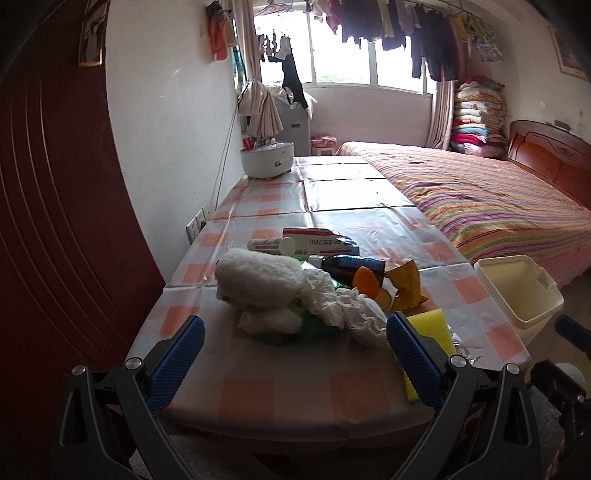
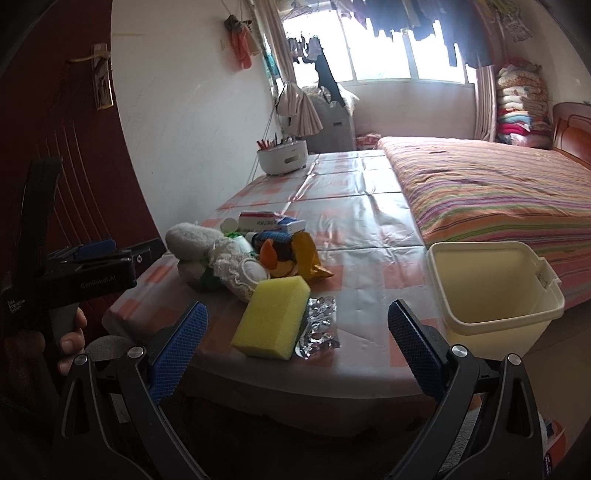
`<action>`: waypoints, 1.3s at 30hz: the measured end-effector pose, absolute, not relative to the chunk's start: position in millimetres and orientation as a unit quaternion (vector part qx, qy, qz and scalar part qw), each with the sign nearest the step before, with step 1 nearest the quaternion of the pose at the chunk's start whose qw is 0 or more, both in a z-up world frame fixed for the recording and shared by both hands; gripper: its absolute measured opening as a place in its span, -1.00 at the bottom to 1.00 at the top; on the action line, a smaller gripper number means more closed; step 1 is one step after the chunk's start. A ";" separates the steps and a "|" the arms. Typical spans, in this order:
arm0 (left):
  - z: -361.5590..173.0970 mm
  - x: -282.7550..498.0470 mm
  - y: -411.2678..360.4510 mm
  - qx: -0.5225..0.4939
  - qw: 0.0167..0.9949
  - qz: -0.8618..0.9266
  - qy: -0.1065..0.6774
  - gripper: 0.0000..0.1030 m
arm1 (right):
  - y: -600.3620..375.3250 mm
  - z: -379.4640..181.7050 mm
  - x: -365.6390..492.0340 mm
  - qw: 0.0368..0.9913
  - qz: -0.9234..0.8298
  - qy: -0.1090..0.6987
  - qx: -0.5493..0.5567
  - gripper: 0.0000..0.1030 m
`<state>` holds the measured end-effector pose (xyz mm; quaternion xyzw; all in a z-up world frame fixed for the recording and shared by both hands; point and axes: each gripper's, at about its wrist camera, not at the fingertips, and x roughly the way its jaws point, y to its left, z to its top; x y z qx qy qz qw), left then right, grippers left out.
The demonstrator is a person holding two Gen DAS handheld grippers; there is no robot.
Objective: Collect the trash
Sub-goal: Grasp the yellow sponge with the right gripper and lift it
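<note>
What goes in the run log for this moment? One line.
stage: start | left tongs: open, empty | right tongs: open, empty | trash pile: on table | sponge: nearest | bin: empty

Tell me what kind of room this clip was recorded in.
Most likely a lived-in home bedroom: a bed with a striped cover beside the table, folded quilts stacked in the corner, and laundry drying at the window.

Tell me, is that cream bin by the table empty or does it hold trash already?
Empty, as far as shows. The right wrist view looks into the bin and shows only bare cream walls; the very bottom is hidden.
</note>
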<state>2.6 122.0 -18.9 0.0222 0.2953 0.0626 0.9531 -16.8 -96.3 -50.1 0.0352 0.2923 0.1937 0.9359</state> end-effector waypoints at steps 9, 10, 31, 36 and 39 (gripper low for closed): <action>-26.8 6.3 137.7 0.008 0.948 0.077 0.309 0.86 | -75.9 -64.3 -3.7 0.927 0.200 0.317 0.000 0.88; -27.8 6.9 139.3 0.007 0.947 0.079 0.311 0.86 | -75.4 -65.0 -2.3 0.925 0.206 0.320 0.003 0.88; -36.1 9.2 164.7 -0.015 0.940 0.108 0.323 0.86 | 15.7 -106.1 39.8 0.892 0.182 0.373 -0.181 0.83; -38.2 10.8 166.9 -0.019 0.938 0.107 0.329 0.86 | 17.6 -119.0 58.5 0.880 0.171 0.398 -0.196 0.33; -38.6 11.8 165.7 -0.017 0.938 0.105 0.331 0.86 | 11.3 -119.9 67.7 0.879 0.173 0.407 -0.178 0.20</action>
